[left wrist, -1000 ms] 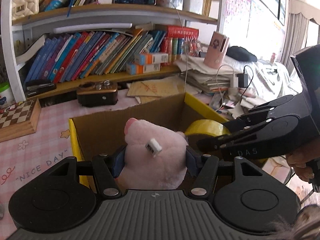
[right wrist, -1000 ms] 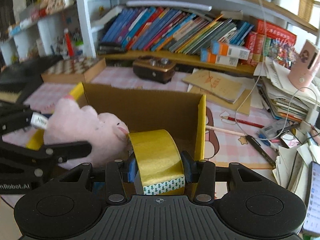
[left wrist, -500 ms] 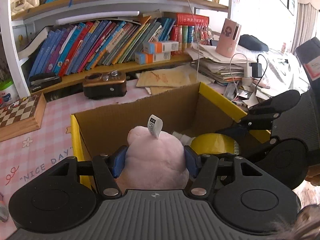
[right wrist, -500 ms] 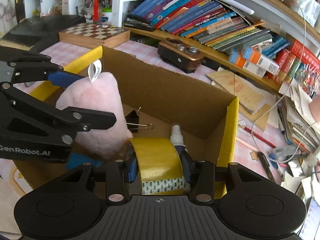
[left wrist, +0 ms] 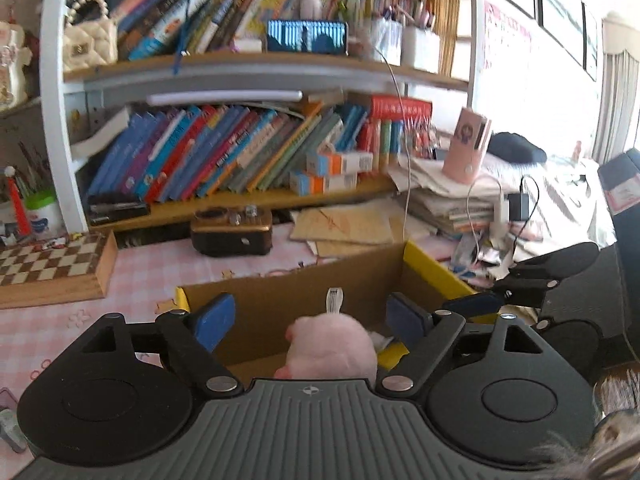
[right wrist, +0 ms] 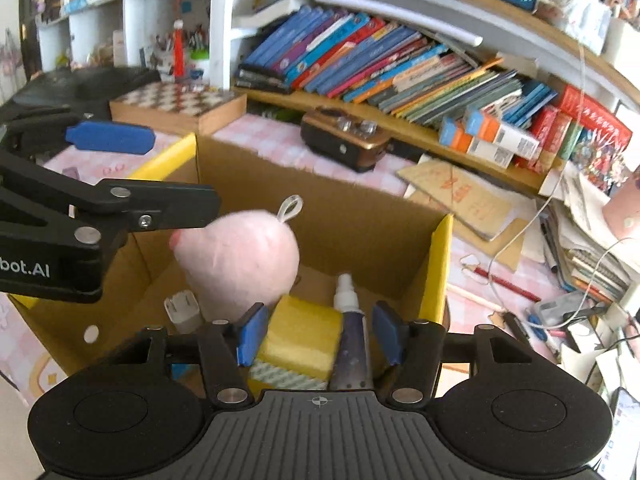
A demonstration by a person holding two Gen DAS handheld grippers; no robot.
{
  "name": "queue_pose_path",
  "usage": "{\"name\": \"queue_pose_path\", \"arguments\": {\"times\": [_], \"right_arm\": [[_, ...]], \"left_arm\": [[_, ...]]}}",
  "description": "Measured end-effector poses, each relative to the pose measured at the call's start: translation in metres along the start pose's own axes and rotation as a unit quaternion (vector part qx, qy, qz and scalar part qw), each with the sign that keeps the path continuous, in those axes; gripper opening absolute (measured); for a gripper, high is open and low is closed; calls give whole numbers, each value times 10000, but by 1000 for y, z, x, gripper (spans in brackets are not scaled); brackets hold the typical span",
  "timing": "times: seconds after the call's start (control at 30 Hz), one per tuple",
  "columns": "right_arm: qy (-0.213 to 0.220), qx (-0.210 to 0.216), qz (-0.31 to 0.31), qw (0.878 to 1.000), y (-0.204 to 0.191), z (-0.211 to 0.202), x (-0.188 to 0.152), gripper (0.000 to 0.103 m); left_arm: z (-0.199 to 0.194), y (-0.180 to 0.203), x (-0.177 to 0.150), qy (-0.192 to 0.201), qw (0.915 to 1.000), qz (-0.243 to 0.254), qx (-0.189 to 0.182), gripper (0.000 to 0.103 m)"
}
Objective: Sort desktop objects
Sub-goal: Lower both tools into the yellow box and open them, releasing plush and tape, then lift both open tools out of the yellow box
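**Both tongs released: plush and tape now in the box**

Since half a second ago, you have spread both pairs of tongs and let go of their loads. On the left, your left tongs (left wrist: 308, 316) stand wide apart, no longer clamped on the pink plush toy (right wrist: 240, 260), which now sits loose inside the cardboard box (right wrist: 360, 216), its tag loop upward. To its right, the yellow tape roll (right wrist: 304, 336) lies on the box floor, touching a small spray bottle (right wrist: 348, 328). Your right tongs (right wrist: 316, 334) are parted, with pads either side of the roll and bottle, gripping neither. A white plug (right wrist: 182, 312) lies near the plush.

Judgement: these two items appear sorted. Pens and papers (right wrist: 496, 280) still lie on the tabletop (right wrist: 280, 140) to the right, so work seems to remain.
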State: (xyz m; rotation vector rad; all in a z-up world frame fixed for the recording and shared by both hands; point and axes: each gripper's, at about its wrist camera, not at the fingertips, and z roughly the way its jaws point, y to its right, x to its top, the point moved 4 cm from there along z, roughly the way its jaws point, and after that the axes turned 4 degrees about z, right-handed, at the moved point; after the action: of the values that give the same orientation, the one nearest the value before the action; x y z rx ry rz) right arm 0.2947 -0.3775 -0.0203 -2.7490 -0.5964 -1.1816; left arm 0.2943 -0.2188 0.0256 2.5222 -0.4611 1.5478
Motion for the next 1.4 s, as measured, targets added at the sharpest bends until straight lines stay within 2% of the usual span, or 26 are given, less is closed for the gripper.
{"name": "queue_pose_path", "arguments": {"times": [0.27, 0.47, 0.63, 0.9, 1.1, 1.4], "right_arm": [[474, -22, 479, 9977, 6, -37, 6, 59], [637, -73, 666, 9957, 3, -60, 0, 59], [754, -137, 783, 9940, -1, -79, -8, 59], [828, -387, 1137, 9893, -8, -103, -36, 59], [639, -571, 1511, 9848, -23, -110, -63, 59], [382, -713, 1905, 9784, -68, -120, -94, 59]], "left_arm": [[-43, 1, 9, 476, 9987, -154, -46, 91], [-70, 5, 5, 603, 9981, -77, -101, 92], [-91, 0, -5, 587, 9981, -205, -44, 100], [-121, -18, -36, 413, 9983, -328, 264, 101], [-144, -35, -63, 245, 9979, -509, 316, 101], [-174, -54, -99, -29, 9984, -533, 198, 102]]}}
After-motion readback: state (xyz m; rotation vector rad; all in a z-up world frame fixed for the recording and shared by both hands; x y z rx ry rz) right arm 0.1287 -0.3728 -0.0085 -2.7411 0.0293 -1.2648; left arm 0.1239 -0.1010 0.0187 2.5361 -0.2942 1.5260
